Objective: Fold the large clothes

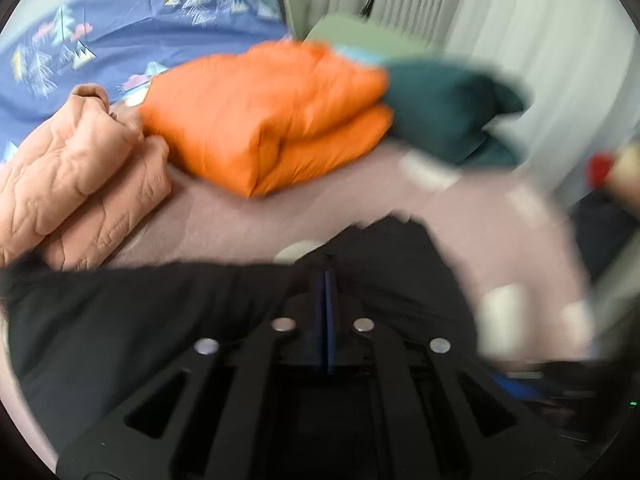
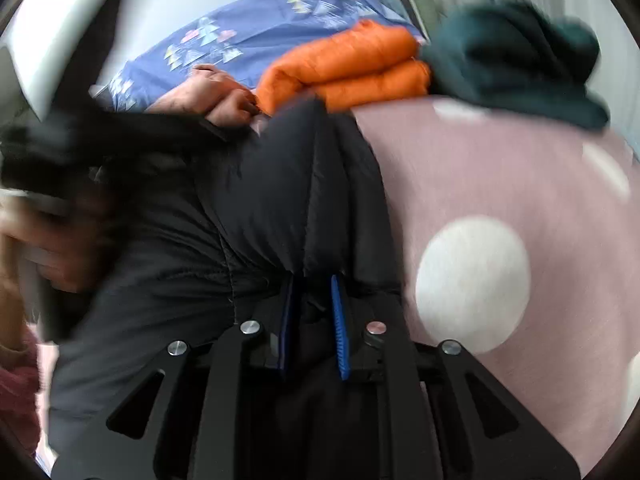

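While left fingers (image 1: 325,280) press together, right fingers (image 2: 338,320) pinch the black jacket (image 2: 260,200).

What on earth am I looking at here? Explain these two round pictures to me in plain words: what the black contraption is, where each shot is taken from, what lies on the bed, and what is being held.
No robot here: a person holds a two-finger claw in each hand, each with a wide-angle camera looking along its fingers. One picture is from the left claw, the other from the right claw.

Both claws grip a black quilted puffer jacket, the garment being folded. The left one is pinched tight on it; the right one has a thick fold between its blue pads.

The jacket lies on a pink blanket with white dots. Behind it sit a folded bright orange puffer jacket, a folded peach quilted jacket, a dark teal folded garment and a blue bedcover printed with little trees. Both shots are motion-blurred.
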`<state>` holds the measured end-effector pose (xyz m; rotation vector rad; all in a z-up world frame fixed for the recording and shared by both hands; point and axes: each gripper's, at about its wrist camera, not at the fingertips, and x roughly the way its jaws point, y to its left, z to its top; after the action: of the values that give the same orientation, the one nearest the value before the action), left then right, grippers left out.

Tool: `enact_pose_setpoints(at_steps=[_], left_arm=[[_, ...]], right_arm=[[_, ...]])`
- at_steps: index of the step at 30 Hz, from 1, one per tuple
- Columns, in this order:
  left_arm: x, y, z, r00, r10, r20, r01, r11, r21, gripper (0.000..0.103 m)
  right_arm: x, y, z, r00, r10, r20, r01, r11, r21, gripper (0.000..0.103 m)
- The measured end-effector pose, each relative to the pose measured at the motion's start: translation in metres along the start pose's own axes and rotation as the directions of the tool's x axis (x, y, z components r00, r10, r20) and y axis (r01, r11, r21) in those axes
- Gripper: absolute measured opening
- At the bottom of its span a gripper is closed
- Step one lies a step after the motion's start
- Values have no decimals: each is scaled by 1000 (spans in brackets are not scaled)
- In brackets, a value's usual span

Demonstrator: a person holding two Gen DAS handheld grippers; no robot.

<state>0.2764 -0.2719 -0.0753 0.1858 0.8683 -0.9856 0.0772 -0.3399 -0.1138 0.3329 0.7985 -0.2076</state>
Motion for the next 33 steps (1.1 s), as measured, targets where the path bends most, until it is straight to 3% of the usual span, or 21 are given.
enact_pose_setpoints(at_steps=[1, 2, 4, 7, 9, 11, 14, 16, 19, 23, 28, 33], left_arm=[[-24, 3, 1, 998, -1, 62, 0, 1000, 19, 21], [-39, 6, 1, 995, 23, 98, -27, 999, 39, 27], [-68, 24, -1, 989, 61, 135, -68, 996, 49, 27], [-74, 52, -10, 987, 107, 116, -108, 994, 1, 11], [-51, 78, -27, 982, 185, 36, -185, 983, -22, 2], [-24, 100, -49, 987, 160, -22, -160, 986, -45, 2], [-7, 119, -65, 997, 78, 11, -75, 983, -165, 2], [-4, 118, -65, 997, 76, 14, -72, 983, -171, 2], [-11, 106, -60, 992, 129, 9, -126, 984, -127, 2], [-40, 74, -51, 978, 202, 45, -202, 979, -16, 2], [-69, 51, -48, 977, 192, 90, -195, 980, 26, 6], [-57, 33, -45, 971, 232, 59, -236, 969, 71, 7]], right_arm=[[-2, 3, 1, 1000, -12, 3, 12, 1000, -19, 16], [-1, 6, 2, 1000, -27, 6, 28, 999, -41, 16], [2, 5, 2, 1000, -28, 4, 28, 999, -45, 16], [3, 1, 1, 1000, -4, 4, 4, 1000, -19, 16], [5, 0, 1, 1000, 7, 3, -7, 1000, -13, 17], [8, 1, 1, 1000, 14, 0, -14, 1000, -11, 17], [9, 1, 1, 1000, 5, -3, -5, 1000, -4, 17], [9, 1, 1, 1000, 8, -4, -8, 1000, -5, 17], [-2, -1, 4, 999, 39, -20, -39, 999, -13, 20], [-29, 4, 15, 998, 41, -44, -43, 998, -45, 22], [-77, 33, 46, 995, 27, 91, -10, 984, -180, 22], [-59, 58, 82, 993, 46, 110, -20, 972, -233, 22]])
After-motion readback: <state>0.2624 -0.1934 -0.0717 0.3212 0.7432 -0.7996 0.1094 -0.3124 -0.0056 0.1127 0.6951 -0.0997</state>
